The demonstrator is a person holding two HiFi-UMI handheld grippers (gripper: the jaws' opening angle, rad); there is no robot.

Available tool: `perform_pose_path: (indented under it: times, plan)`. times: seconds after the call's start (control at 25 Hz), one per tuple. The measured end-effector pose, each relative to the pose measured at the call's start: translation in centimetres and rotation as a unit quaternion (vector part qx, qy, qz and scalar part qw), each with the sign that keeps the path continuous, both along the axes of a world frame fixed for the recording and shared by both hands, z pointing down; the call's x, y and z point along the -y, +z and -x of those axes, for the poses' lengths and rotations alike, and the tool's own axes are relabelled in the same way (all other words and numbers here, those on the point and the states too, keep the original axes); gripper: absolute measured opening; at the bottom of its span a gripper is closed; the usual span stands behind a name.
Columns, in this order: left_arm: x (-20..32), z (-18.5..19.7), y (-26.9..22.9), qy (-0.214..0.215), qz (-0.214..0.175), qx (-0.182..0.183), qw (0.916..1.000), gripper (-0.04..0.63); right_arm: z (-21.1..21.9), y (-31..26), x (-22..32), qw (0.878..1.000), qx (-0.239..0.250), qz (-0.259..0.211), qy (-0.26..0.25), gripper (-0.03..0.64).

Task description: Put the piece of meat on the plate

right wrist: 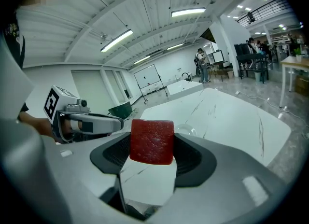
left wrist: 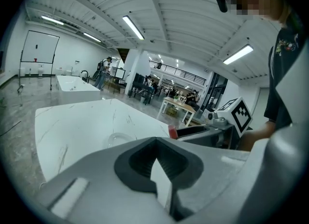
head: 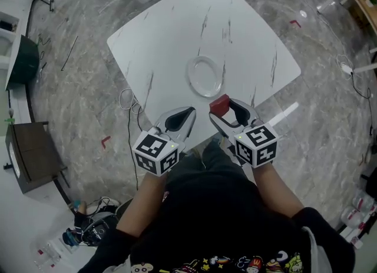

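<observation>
The pickup looks done and the placing is what remains. The right tool (head: 228, 109) is clamped on the dark red, squarish block of meat (head: 220, 105), which sits between its jaws near their tips and is held clear of the white marble-patterned table (head: 177, 36). In the right gripper view the block (right wrist: 151, 141) fills the gap between the jaws, with its textured face towards the camera. The clear round glass plate (head: 205, 76) lies near the middle of the table, just beyond the meat and slightly to its left. It holds nothing, so the task's goal is not yet met. My judgement is that a short carry forward over the plate and a release would finish it. Because the plate is transparent, its rim may be hard to judge when lowering the block. The left tool (head: 184, 117) hangs beside the right one over the near edge of the table. Its jaws are closed at the tips with nothing between them, and it takes no part in the hold.
</observation>
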State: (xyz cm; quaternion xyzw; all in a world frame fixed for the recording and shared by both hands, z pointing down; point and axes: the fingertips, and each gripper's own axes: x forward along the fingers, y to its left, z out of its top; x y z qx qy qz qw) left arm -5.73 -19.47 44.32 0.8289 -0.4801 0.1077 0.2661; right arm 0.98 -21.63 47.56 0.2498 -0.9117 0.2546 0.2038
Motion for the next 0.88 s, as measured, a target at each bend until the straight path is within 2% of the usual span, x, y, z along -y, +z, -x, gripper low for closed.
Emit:
perform_pose_path:
  times: [0.44, 0.88]
  plan:
    - [2.1, 2.2, 1.8, -0.007, 0.013, -0.007, 0.9999, 0.0, 2.1, 2.9, 3.2, 0.999, -0.042, 0.004, -0.012, 0.302]
    - [2.9, 4.8, 3.9, 0.025, 0.03, -0.042, 0.9983, 0.0, 4.6, 7.2, 5.7, 0.993, -0.113, 0.017, 0.021, 0.302]
